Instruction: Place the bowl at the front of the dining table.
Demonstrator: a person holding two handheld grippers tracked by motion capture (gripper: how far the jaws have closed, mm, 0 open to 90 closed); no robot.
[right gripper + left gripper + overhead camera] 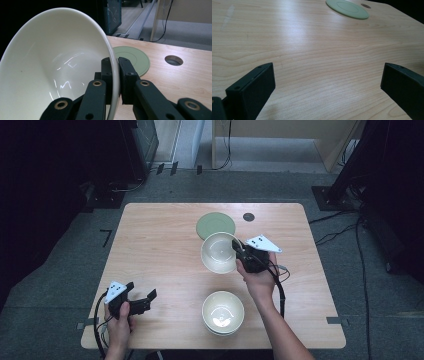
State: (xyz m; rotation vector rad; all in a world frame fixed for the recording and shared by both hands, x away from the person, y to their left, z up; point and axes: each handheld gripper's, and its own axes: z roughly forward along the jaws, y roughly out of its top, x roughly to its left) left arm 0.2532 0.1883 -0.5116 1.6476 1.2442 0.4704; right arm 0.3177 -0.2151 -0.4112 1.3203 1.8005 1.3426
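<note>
My right gripper (pixel 237 248) is shut on the rim of a cream bowl (pixel 218 252), held lifted and tilted over the middle of the wooden table (pixel 160 250). In the right gripper view its jaws pinch the bowl's (pixel 50 70) thin wall, one inside and one outside. A green plate (pixel 215 226) lies flat just beyond the bowl, also seen as the green plate (pixel 135 58). A second cream bowl (pixel 223 313) stands near the table's front edge. My left gripper (pixel 141 296) hovers at the front left, open and holding nothing; its view shows bare wood between wide jaws and the green plate (pixel 347 9) far off.
A round cable hole (pixel 248 217) sits in the table beyond the plate. Cables (pixel 340 227) trail over the floor at the right, and dark equipment stands around the table's far side.
</note>
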